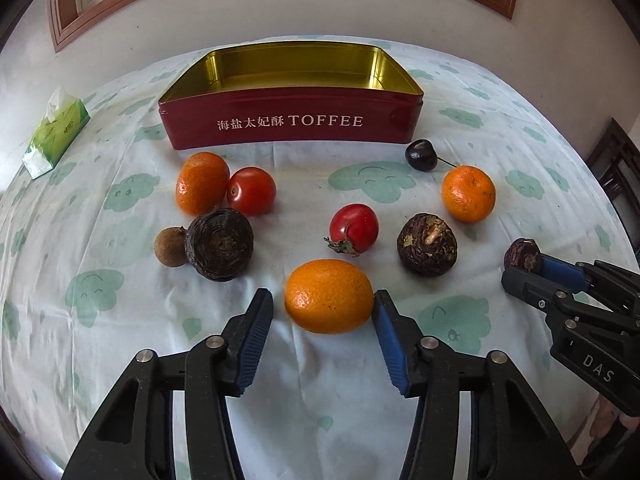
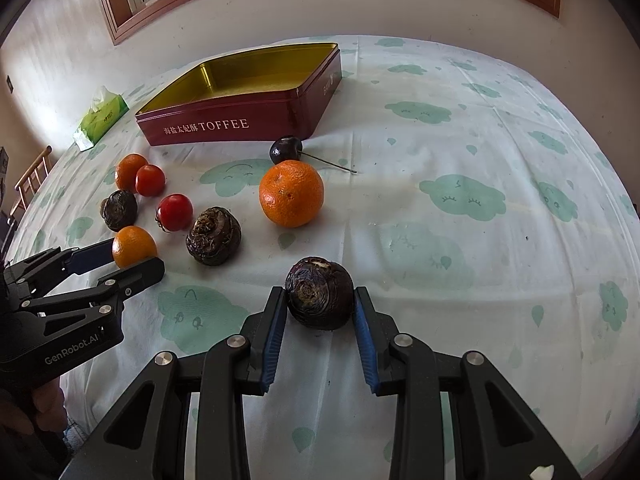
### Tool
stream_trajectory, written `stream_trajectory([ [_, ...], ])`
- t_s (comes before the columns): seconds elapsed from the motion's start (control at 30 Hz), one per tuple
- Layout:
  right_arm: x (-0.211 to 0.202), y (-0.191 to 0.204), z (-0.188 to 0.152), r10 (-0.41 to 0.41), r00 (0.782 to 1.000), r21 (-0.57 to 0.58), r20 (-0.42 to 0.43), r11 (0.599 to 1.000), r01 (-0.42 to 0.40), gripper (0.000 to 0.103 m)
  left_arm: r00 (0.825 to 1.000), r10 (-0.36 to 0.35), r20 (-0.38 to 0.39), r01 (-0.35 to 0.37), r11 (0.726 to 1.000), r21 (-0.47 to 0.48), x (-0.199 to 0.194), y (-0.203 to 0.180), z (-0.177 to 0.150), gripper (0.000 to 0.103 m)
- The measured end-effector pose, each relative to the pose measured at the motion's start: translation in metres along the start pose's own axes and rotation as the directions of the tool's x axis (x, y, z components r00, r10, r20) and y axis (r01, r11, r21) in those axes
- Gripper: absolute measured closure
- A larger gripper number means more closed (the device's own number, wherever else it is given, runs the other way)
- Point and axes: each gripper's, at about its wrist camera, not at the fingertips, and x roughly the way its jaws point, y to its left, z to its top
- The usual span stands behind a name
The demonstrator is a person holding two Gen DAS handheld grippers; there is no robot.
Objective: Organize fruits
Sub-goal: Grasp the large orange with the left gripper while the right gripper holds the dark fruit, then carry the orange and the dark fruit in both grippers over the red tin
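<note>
A red TOFFEE tin (image 1: 288,120) with a gold inside stands open at the back of the table; it also shows in the right wrist view (image 2: 240,124). My left gripper (image 1: 323,316) is open around an orange (image 1: 328,296) on the cloth; the right finger touches it, the left stands apart. My right gripper (image 2: 320,312) is shut on a dark water chestnut (image 2: 320,292) resting on the cloth. Loose fruit lies in front of the tin: two more oranges (image 1: 202,183) (image 1: 468,193), two tomatoes (image 1: 252,191) (image 1: 355,227), two water chestnuts (image 1: 219,244) (image 1: 427,244), a small brown fruit (image 1: 170,247) and a cherry (image 1: 421,155).
A green tissue pack (image 1: 56,132) lies at the far left of the table. The table has a white cloth with green clouds (image 2: 460,196). A wall with a window runs behind the table. A wooden chair (image 2: 32,180) stands off the left edge.
</note>
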Motion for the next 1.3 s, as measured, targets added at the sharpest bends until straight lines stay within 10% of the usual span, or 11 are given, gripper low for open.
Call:
stream_trajectory([
  [0.77, -0.003, 0.003, 0.008, -0.001, 1.0, -0.01, 0.007, 1.0, 0.001, 0.072, 0.998, -0.032, 0.048, 0.033, 0.999, -0.023, -0.017, 0.016, 0.012, 0.059],
  [1.3, -0.019, 0.007, 0.06, 0.003, 0.997, -0.025, 0.082, 1.0, -0.001, 0.072, 0.983, 0.028, 0.179, -0.016, 0.997, -0.073, -0.039, 0.071, 0.08, 0.059],
])
